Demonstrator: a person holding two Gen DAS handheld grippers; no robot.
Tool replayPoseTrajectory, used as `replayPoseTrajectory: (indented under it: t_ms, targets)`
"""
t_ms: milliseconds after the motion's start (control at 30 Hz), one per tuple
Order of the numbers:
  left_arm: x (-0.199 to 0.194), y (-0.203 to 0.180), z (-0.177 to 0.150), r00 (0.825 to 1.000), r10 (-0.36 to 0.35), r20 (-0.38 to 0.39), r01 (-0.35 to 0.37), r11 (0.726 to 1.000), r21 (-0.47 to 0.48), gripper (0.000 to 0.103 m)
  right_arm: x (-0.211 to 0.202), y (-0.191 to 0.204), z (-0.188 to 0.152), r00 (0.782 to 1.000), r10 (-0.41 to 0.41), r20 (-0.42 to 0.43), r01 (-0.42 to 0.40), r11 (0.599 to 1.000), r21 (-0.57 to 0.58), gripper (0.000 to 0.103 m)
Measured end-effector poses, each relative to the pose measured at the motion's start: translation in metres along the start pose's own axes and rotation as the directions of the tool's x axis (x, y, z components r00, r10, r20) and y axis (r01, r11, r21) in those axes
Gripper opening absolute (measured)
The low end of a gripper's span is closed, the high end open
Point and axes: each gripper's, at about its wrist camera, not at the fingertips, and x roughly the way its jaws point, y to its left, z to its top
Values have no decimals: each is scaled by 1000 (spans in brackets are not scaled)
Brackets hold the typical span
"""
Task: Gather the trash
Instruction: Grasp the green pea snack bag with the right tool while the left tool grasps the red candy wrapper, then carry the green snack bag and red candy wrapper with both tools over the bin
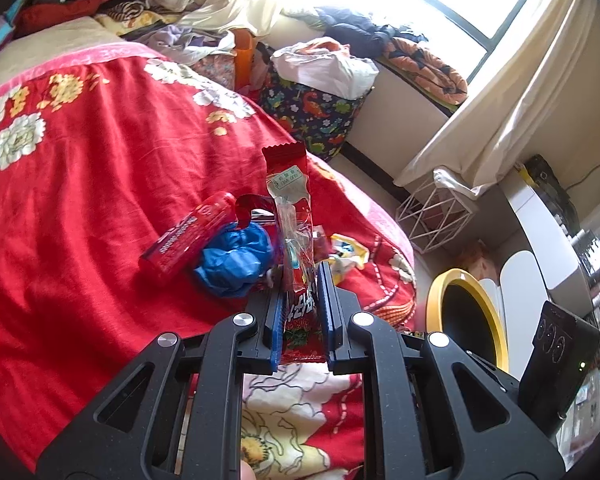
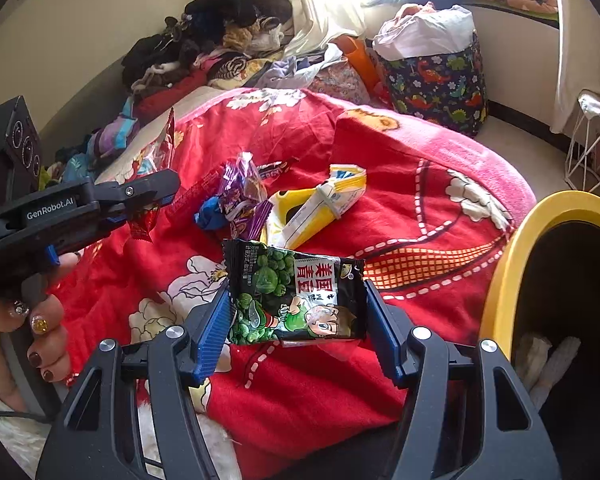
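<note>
A bed covered by a red floral blanket [image 1: 100, 184] fills both views; snack wrappers lie scattered near its edge. The left gripper [image 1: 302, 312] is clamped on a tall red snack wrapper [image 1: 292, 208], which stands upright between its blue pads and rises above the bedding. Just beside it on the blanket lie a crumpled blue bag [image 1: 236, 258] and a flat red packet [image 1: 188, 236], touching each other. The right gripper [image 2: 298, 320] holds a black pea-snack packet [image 2: 296, 292] by its two side edges, its jaws set fairly wide, the packet raised above the blanket. Beyond it lie a purple wrapper [image 2: 244, 196] and a yellow-and-white wrapper [image 2: 320, 204], close together. A yellow-rimmed bin [image 2: 512, 272] with a dark interior stands at the bed's edge, to the right of both grippers; a dinosaur-print basket [image 2: 440, 84] sits near the window.
</note>
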Motion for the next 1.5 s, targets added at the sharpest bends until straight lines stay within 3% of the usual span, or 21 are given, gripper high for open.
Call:
replayPoseTrajectory:
  t_ms: [867,1500]
  targets:
    - [-3,-56,-5,999,-54,10,52,989,135,10,-61,-35,1,990,-52,134,41,996,85,60]
    - [-1,-97,-18,997,-79,-6,78,972,220,10,-101,-83,-11,967,-145,207,106,976,191,61]
